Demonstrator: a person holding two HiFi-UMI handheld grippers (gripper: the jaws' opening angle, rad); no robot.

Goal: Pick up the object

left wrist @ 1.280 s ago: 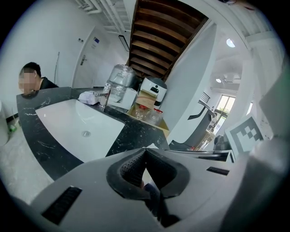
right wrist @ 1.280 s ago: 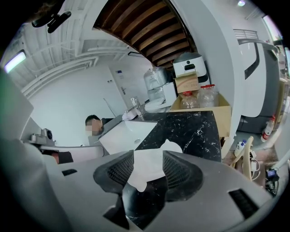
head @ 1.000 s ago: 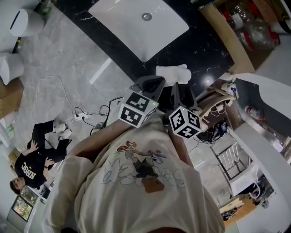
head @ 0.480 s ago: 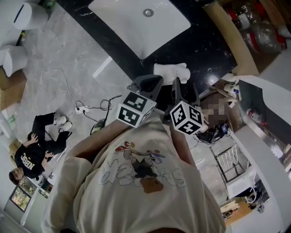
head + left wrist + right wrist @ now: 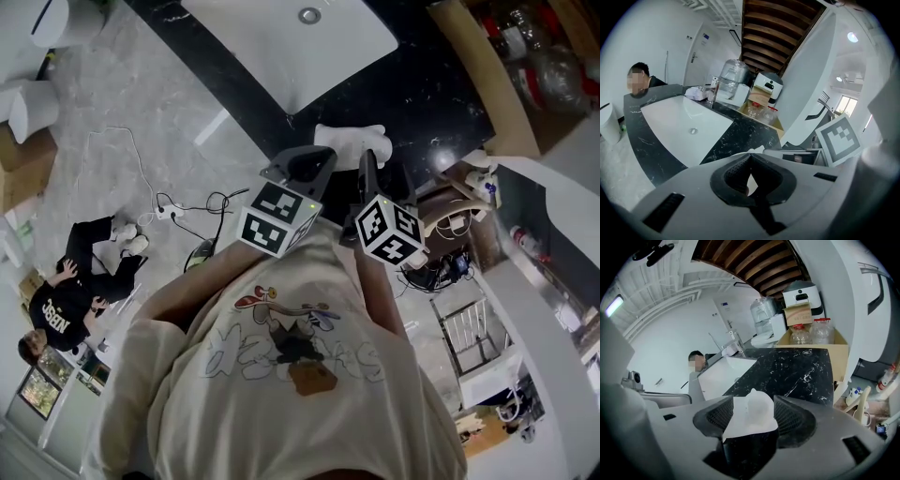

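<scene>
In the head view, a white crumpled object (image 5: pixel 349 142) lies on the black marble countertop (image 5: pixel 441 108), near the white sink (image 5: pixel 281 47) and at the tips of both grippers. In the left gripper view, the left gripper (image 5: pixel 750 157) has its jaws closed tip to tip on nothing. In the right gripper view, the right gripper (image 5: pixel 750 414) stands released. Its jaws have just been opening, and the object sits between the wide-spread pads.

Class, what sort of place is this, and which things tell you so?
Probably a bathroom-fittings showroom or workshop: a white basin in a black marble counter, what look like loose toilets on the floor, and a cardboard box of bottles beside the counter.
</scene>
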